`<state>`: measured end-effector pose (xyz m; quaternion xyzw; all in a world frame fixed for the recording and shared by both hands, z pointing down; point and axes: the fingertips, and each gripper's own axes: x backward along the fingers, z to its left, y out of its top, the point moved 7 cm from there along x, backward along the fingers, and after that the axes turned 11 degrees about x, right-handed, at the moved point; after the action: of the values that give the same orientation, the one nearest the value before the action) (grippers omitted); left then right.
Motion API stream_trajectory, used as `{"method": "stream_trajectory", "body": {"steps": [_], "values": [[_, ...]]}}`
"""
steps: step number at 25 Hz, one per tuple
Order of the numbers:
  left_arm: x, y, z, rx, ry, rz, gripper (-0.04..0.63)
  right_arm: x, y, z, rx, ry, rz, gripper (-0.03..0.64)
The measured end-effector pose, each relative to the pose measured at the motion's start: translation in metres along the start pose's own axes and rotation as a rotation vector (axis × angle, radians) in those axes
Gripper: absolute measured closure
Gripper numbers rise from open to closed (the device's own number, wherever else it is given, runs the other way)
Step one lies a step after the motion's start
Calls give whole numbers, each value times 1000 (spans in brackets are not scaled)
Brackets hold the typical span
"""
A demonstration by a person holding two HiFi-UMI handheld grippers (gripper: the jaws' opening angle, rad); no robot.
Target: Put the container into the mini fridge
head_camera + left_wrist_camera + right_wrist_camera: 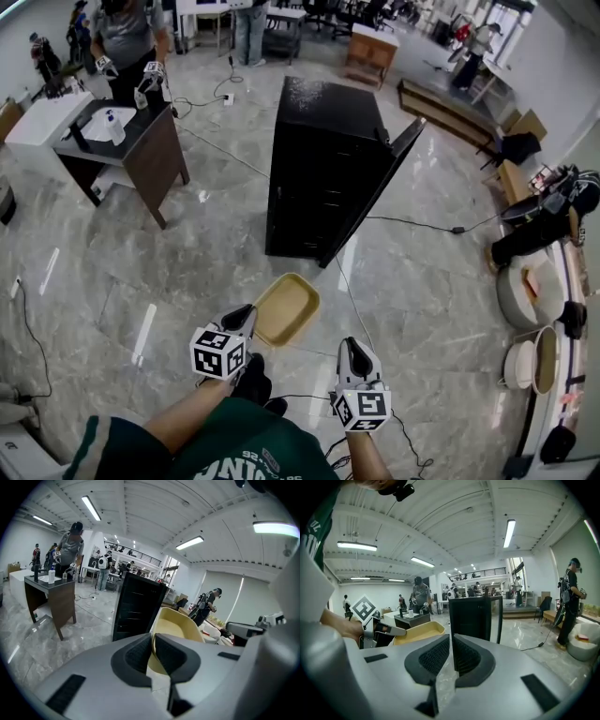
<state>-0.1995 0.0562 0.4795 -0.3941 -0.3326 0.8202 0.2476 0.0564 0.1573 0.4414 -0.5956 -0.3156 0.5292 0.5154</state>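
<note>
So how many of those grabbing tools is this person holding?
2. The left tool pinches the rim of the yellow tub; the right tool, shut and empty, hangs beside it.

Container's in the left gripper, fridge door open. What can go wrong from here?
1. The left gripper pinches the container by one rim edge only, so it may tilt or slip. The right gripper is shut and empty, giving no support.
2. A cable crosses the floor toward the mini fridge, a likely trip hazard.
3. The door stands at an angle, so the container might clip it.
</note>
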Motion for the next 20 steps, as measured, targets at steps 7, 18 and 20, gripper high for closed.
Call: {"method": "stream_trajectory", "body": {"steps": [7, 18, 20], "values": [[-39, 37, 36, 7, -16, 1, 566, -65, 19, -7, 8, -13, -1, 581], [-69, 73, 62, -45, -45, 41, 566, -116, 41, -1, -15, -44, -16, 581], [-74, 79, 65, -44, -48, 44, 566, -124, 44, 0, -8, -43, -18, 581]]}}
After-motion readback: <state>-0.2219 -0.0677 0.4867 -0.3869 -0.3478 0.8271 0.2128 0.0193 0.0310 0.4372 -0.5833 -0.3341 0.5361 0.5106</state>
